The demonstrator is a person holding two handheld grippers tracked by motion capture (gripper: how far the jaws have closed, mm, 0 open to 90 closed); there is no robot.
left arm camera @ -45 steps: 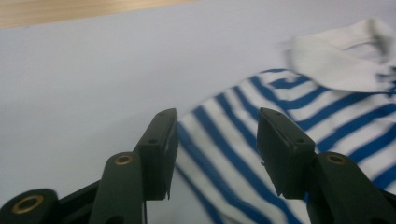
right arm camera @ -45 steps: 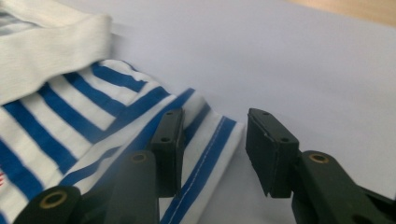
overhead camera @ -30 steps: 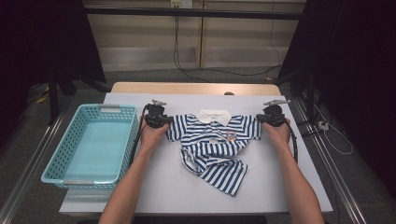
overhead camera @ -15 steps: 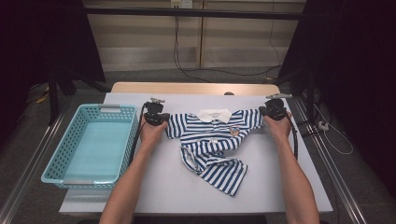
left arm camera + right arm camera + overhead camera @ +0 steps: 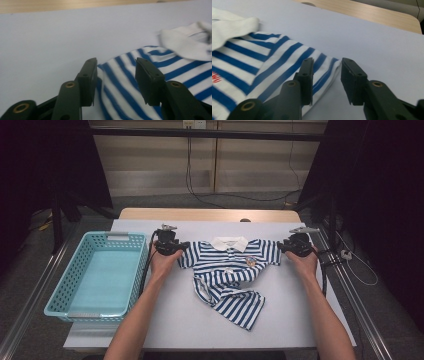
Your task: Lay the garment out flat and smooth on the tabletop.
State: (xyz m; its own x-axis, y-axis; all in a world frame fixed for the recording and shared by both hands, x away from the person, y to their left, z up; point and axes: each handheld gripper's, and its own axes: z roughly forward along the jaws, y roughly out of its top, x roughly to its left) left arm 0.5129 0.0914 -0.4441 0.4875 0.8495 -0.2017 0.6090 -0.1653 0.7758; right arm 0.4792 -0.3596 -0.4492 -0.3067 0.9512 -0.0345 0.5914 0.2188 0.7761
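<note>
A small blue-and-white striped polo shirt (image 5: 227, 270) with a white collar lies on the table, its sleeves spread left and right and its lower part bunched and twisted toward the front. My left gripper (image 5: 179, 248) is at the left sleeve end. Its jaws have just been opening and stand apart, with the sleeve (image 5: 120, 85) lying between them unpinched. My right gripper (image 5: 286, 247) is at the right sleeve end. Its jaws have also just been opening, and the sleeve edge (image 5: 322, 72) lies slack between them. My left gripper (image 5: 115, 62) and my right gripper (image 5: 327, 61) rest low over the cloth.
A turquoise plastic basket (image 5: 82, 312) with nothing in it stands at the table's left side. The white table top (image 5: 300, 320) has bare room in front of and behind the shirt. A wooden strip (image 5: 200, 214) runs along the far edge, with cables beyond it.
Both grippers were shut on the sleeve ends and now stand open, with the sleeves let go. The hands have stayed in place and the shirt lies where it was.
</note>
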